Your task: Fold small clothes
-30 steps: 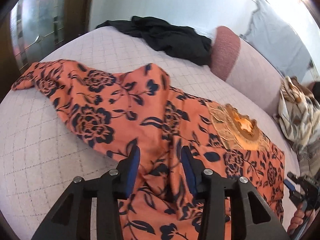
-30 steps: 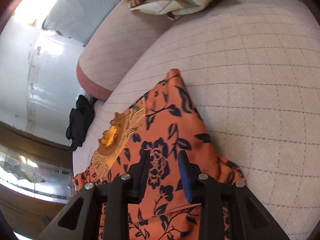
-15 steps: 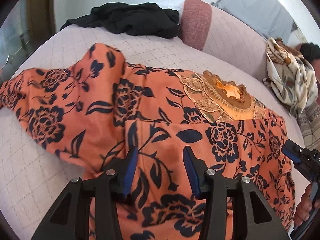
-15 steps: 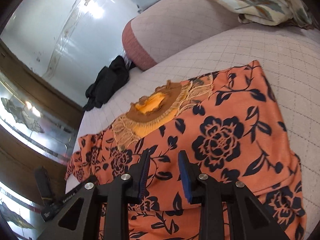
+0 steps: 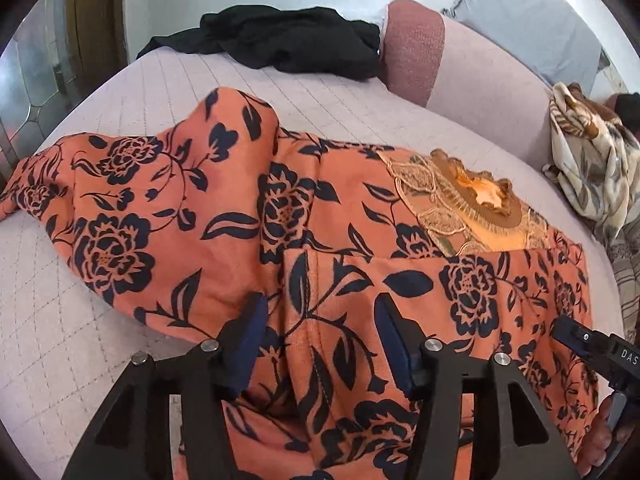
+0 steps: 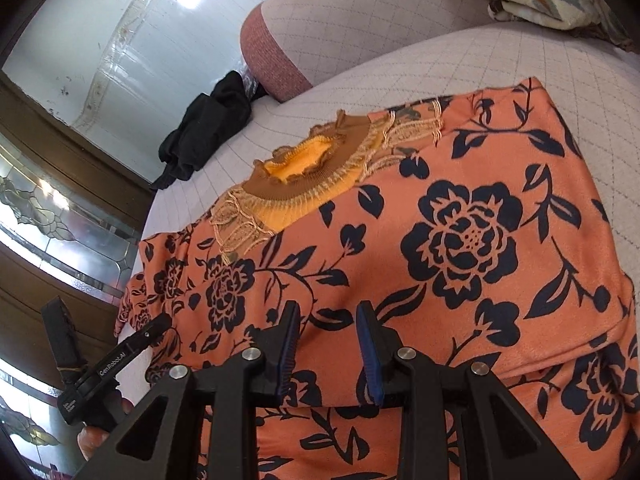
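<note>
garment: we see an orange floral top (image 5: 248, 216) spread flat on the quilted bed (image 5: 60, 320), directly under and ahead of both grippers; one edge is folded over toward the neckline.
neckline: gold lace collar (image 5: 476, 200) sits ahead and right of the left gripper, ahead and left of the right one.
left gripper: left gripper (image 5: 320, 316) points down at the folded edge; jaws are opening, about half wide, fabric lying between the blue pads but we see neither pad pressing on it.
right gripper: right gripper (image 6: 328, 324) has its jaws at a narrow gap over the cloth; fabric passes under the fingers, and we can't tell if a fold is pinched, the tips hide it.
cross view: right gripper's body shows at the far right of the left wrist view, with fingers of a hand (image 5: 600, 444) below it.
black garment: black clothing (image 5: 280, 44) is bunched well ahead of the left gripper, near the pink bolster (image 5: 412, 48).
patterned cloth: a cream leaf-print blanket (image 5: 592, 156) lies far right of the left gripper, off the top.
</note>
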